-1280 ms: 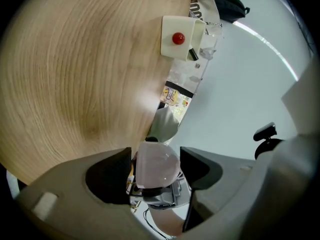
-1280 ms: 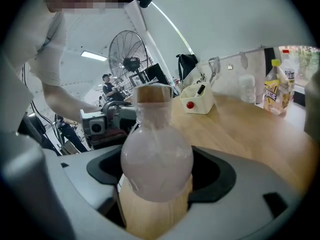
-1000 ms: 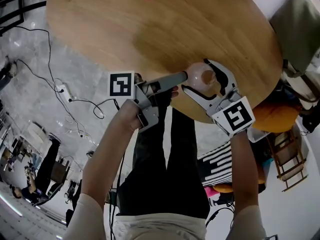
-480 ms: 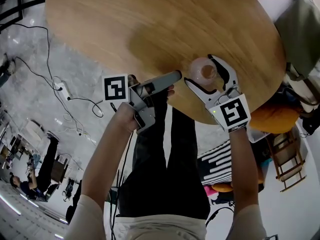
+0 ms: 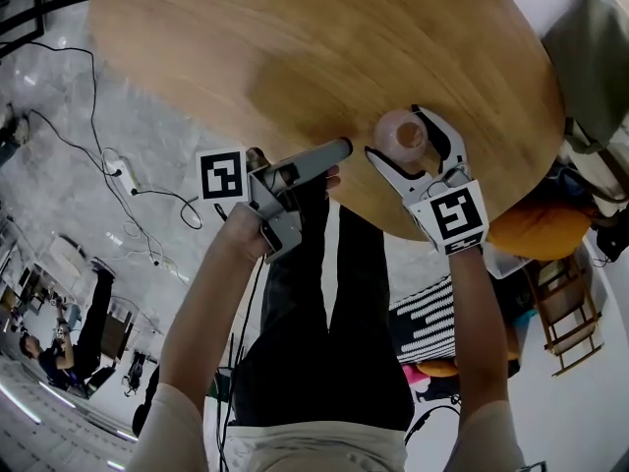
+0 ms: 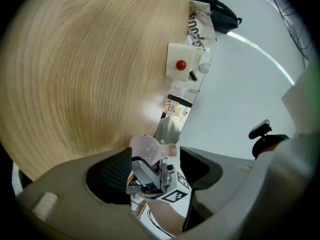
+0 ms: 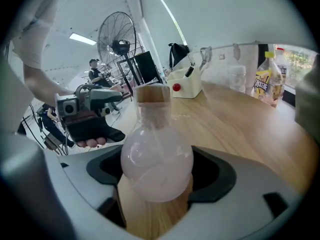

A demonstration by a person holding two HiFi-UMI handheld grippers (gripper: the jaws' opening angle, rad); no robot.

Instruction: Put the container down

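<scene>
The container [image 5: 396, 132] is a round, pale pink flask with a cork stopper [image 7: 153, 95]. It stands upright near the front right edge of the round wooden table [image 5: 246, 57]. My right gripper [image 5: 401, 142] has a jaw on each side of the bulb [image 7: 156, 159], and both pads touch it. My left gripper [image 5: 340, 148] hovers at the table edge just left of the flask. It is apart from the flask and open, with nothing held. Through the gap of the left gripper [image 6: 156, 170] I see the flask [image 6: 146, 146] and the right gripper behind it.
A white tray [image 6: 175, 54] holding a red ball [image 6: 180, 64] sits at the far side of the table. A yellow-labelled bottle [image 7: 265, 84] stands at the right rim. A chair with an orange cushion [image 5: 536, 229] is close on the right. Cables [image 5: 118, 170] lie on the floor to the left.
My left gripper has drawn back from the flask toward the table edge, and a gap now shows between them. The right gripper and flask shifted slightly further onto the table.
</scene>
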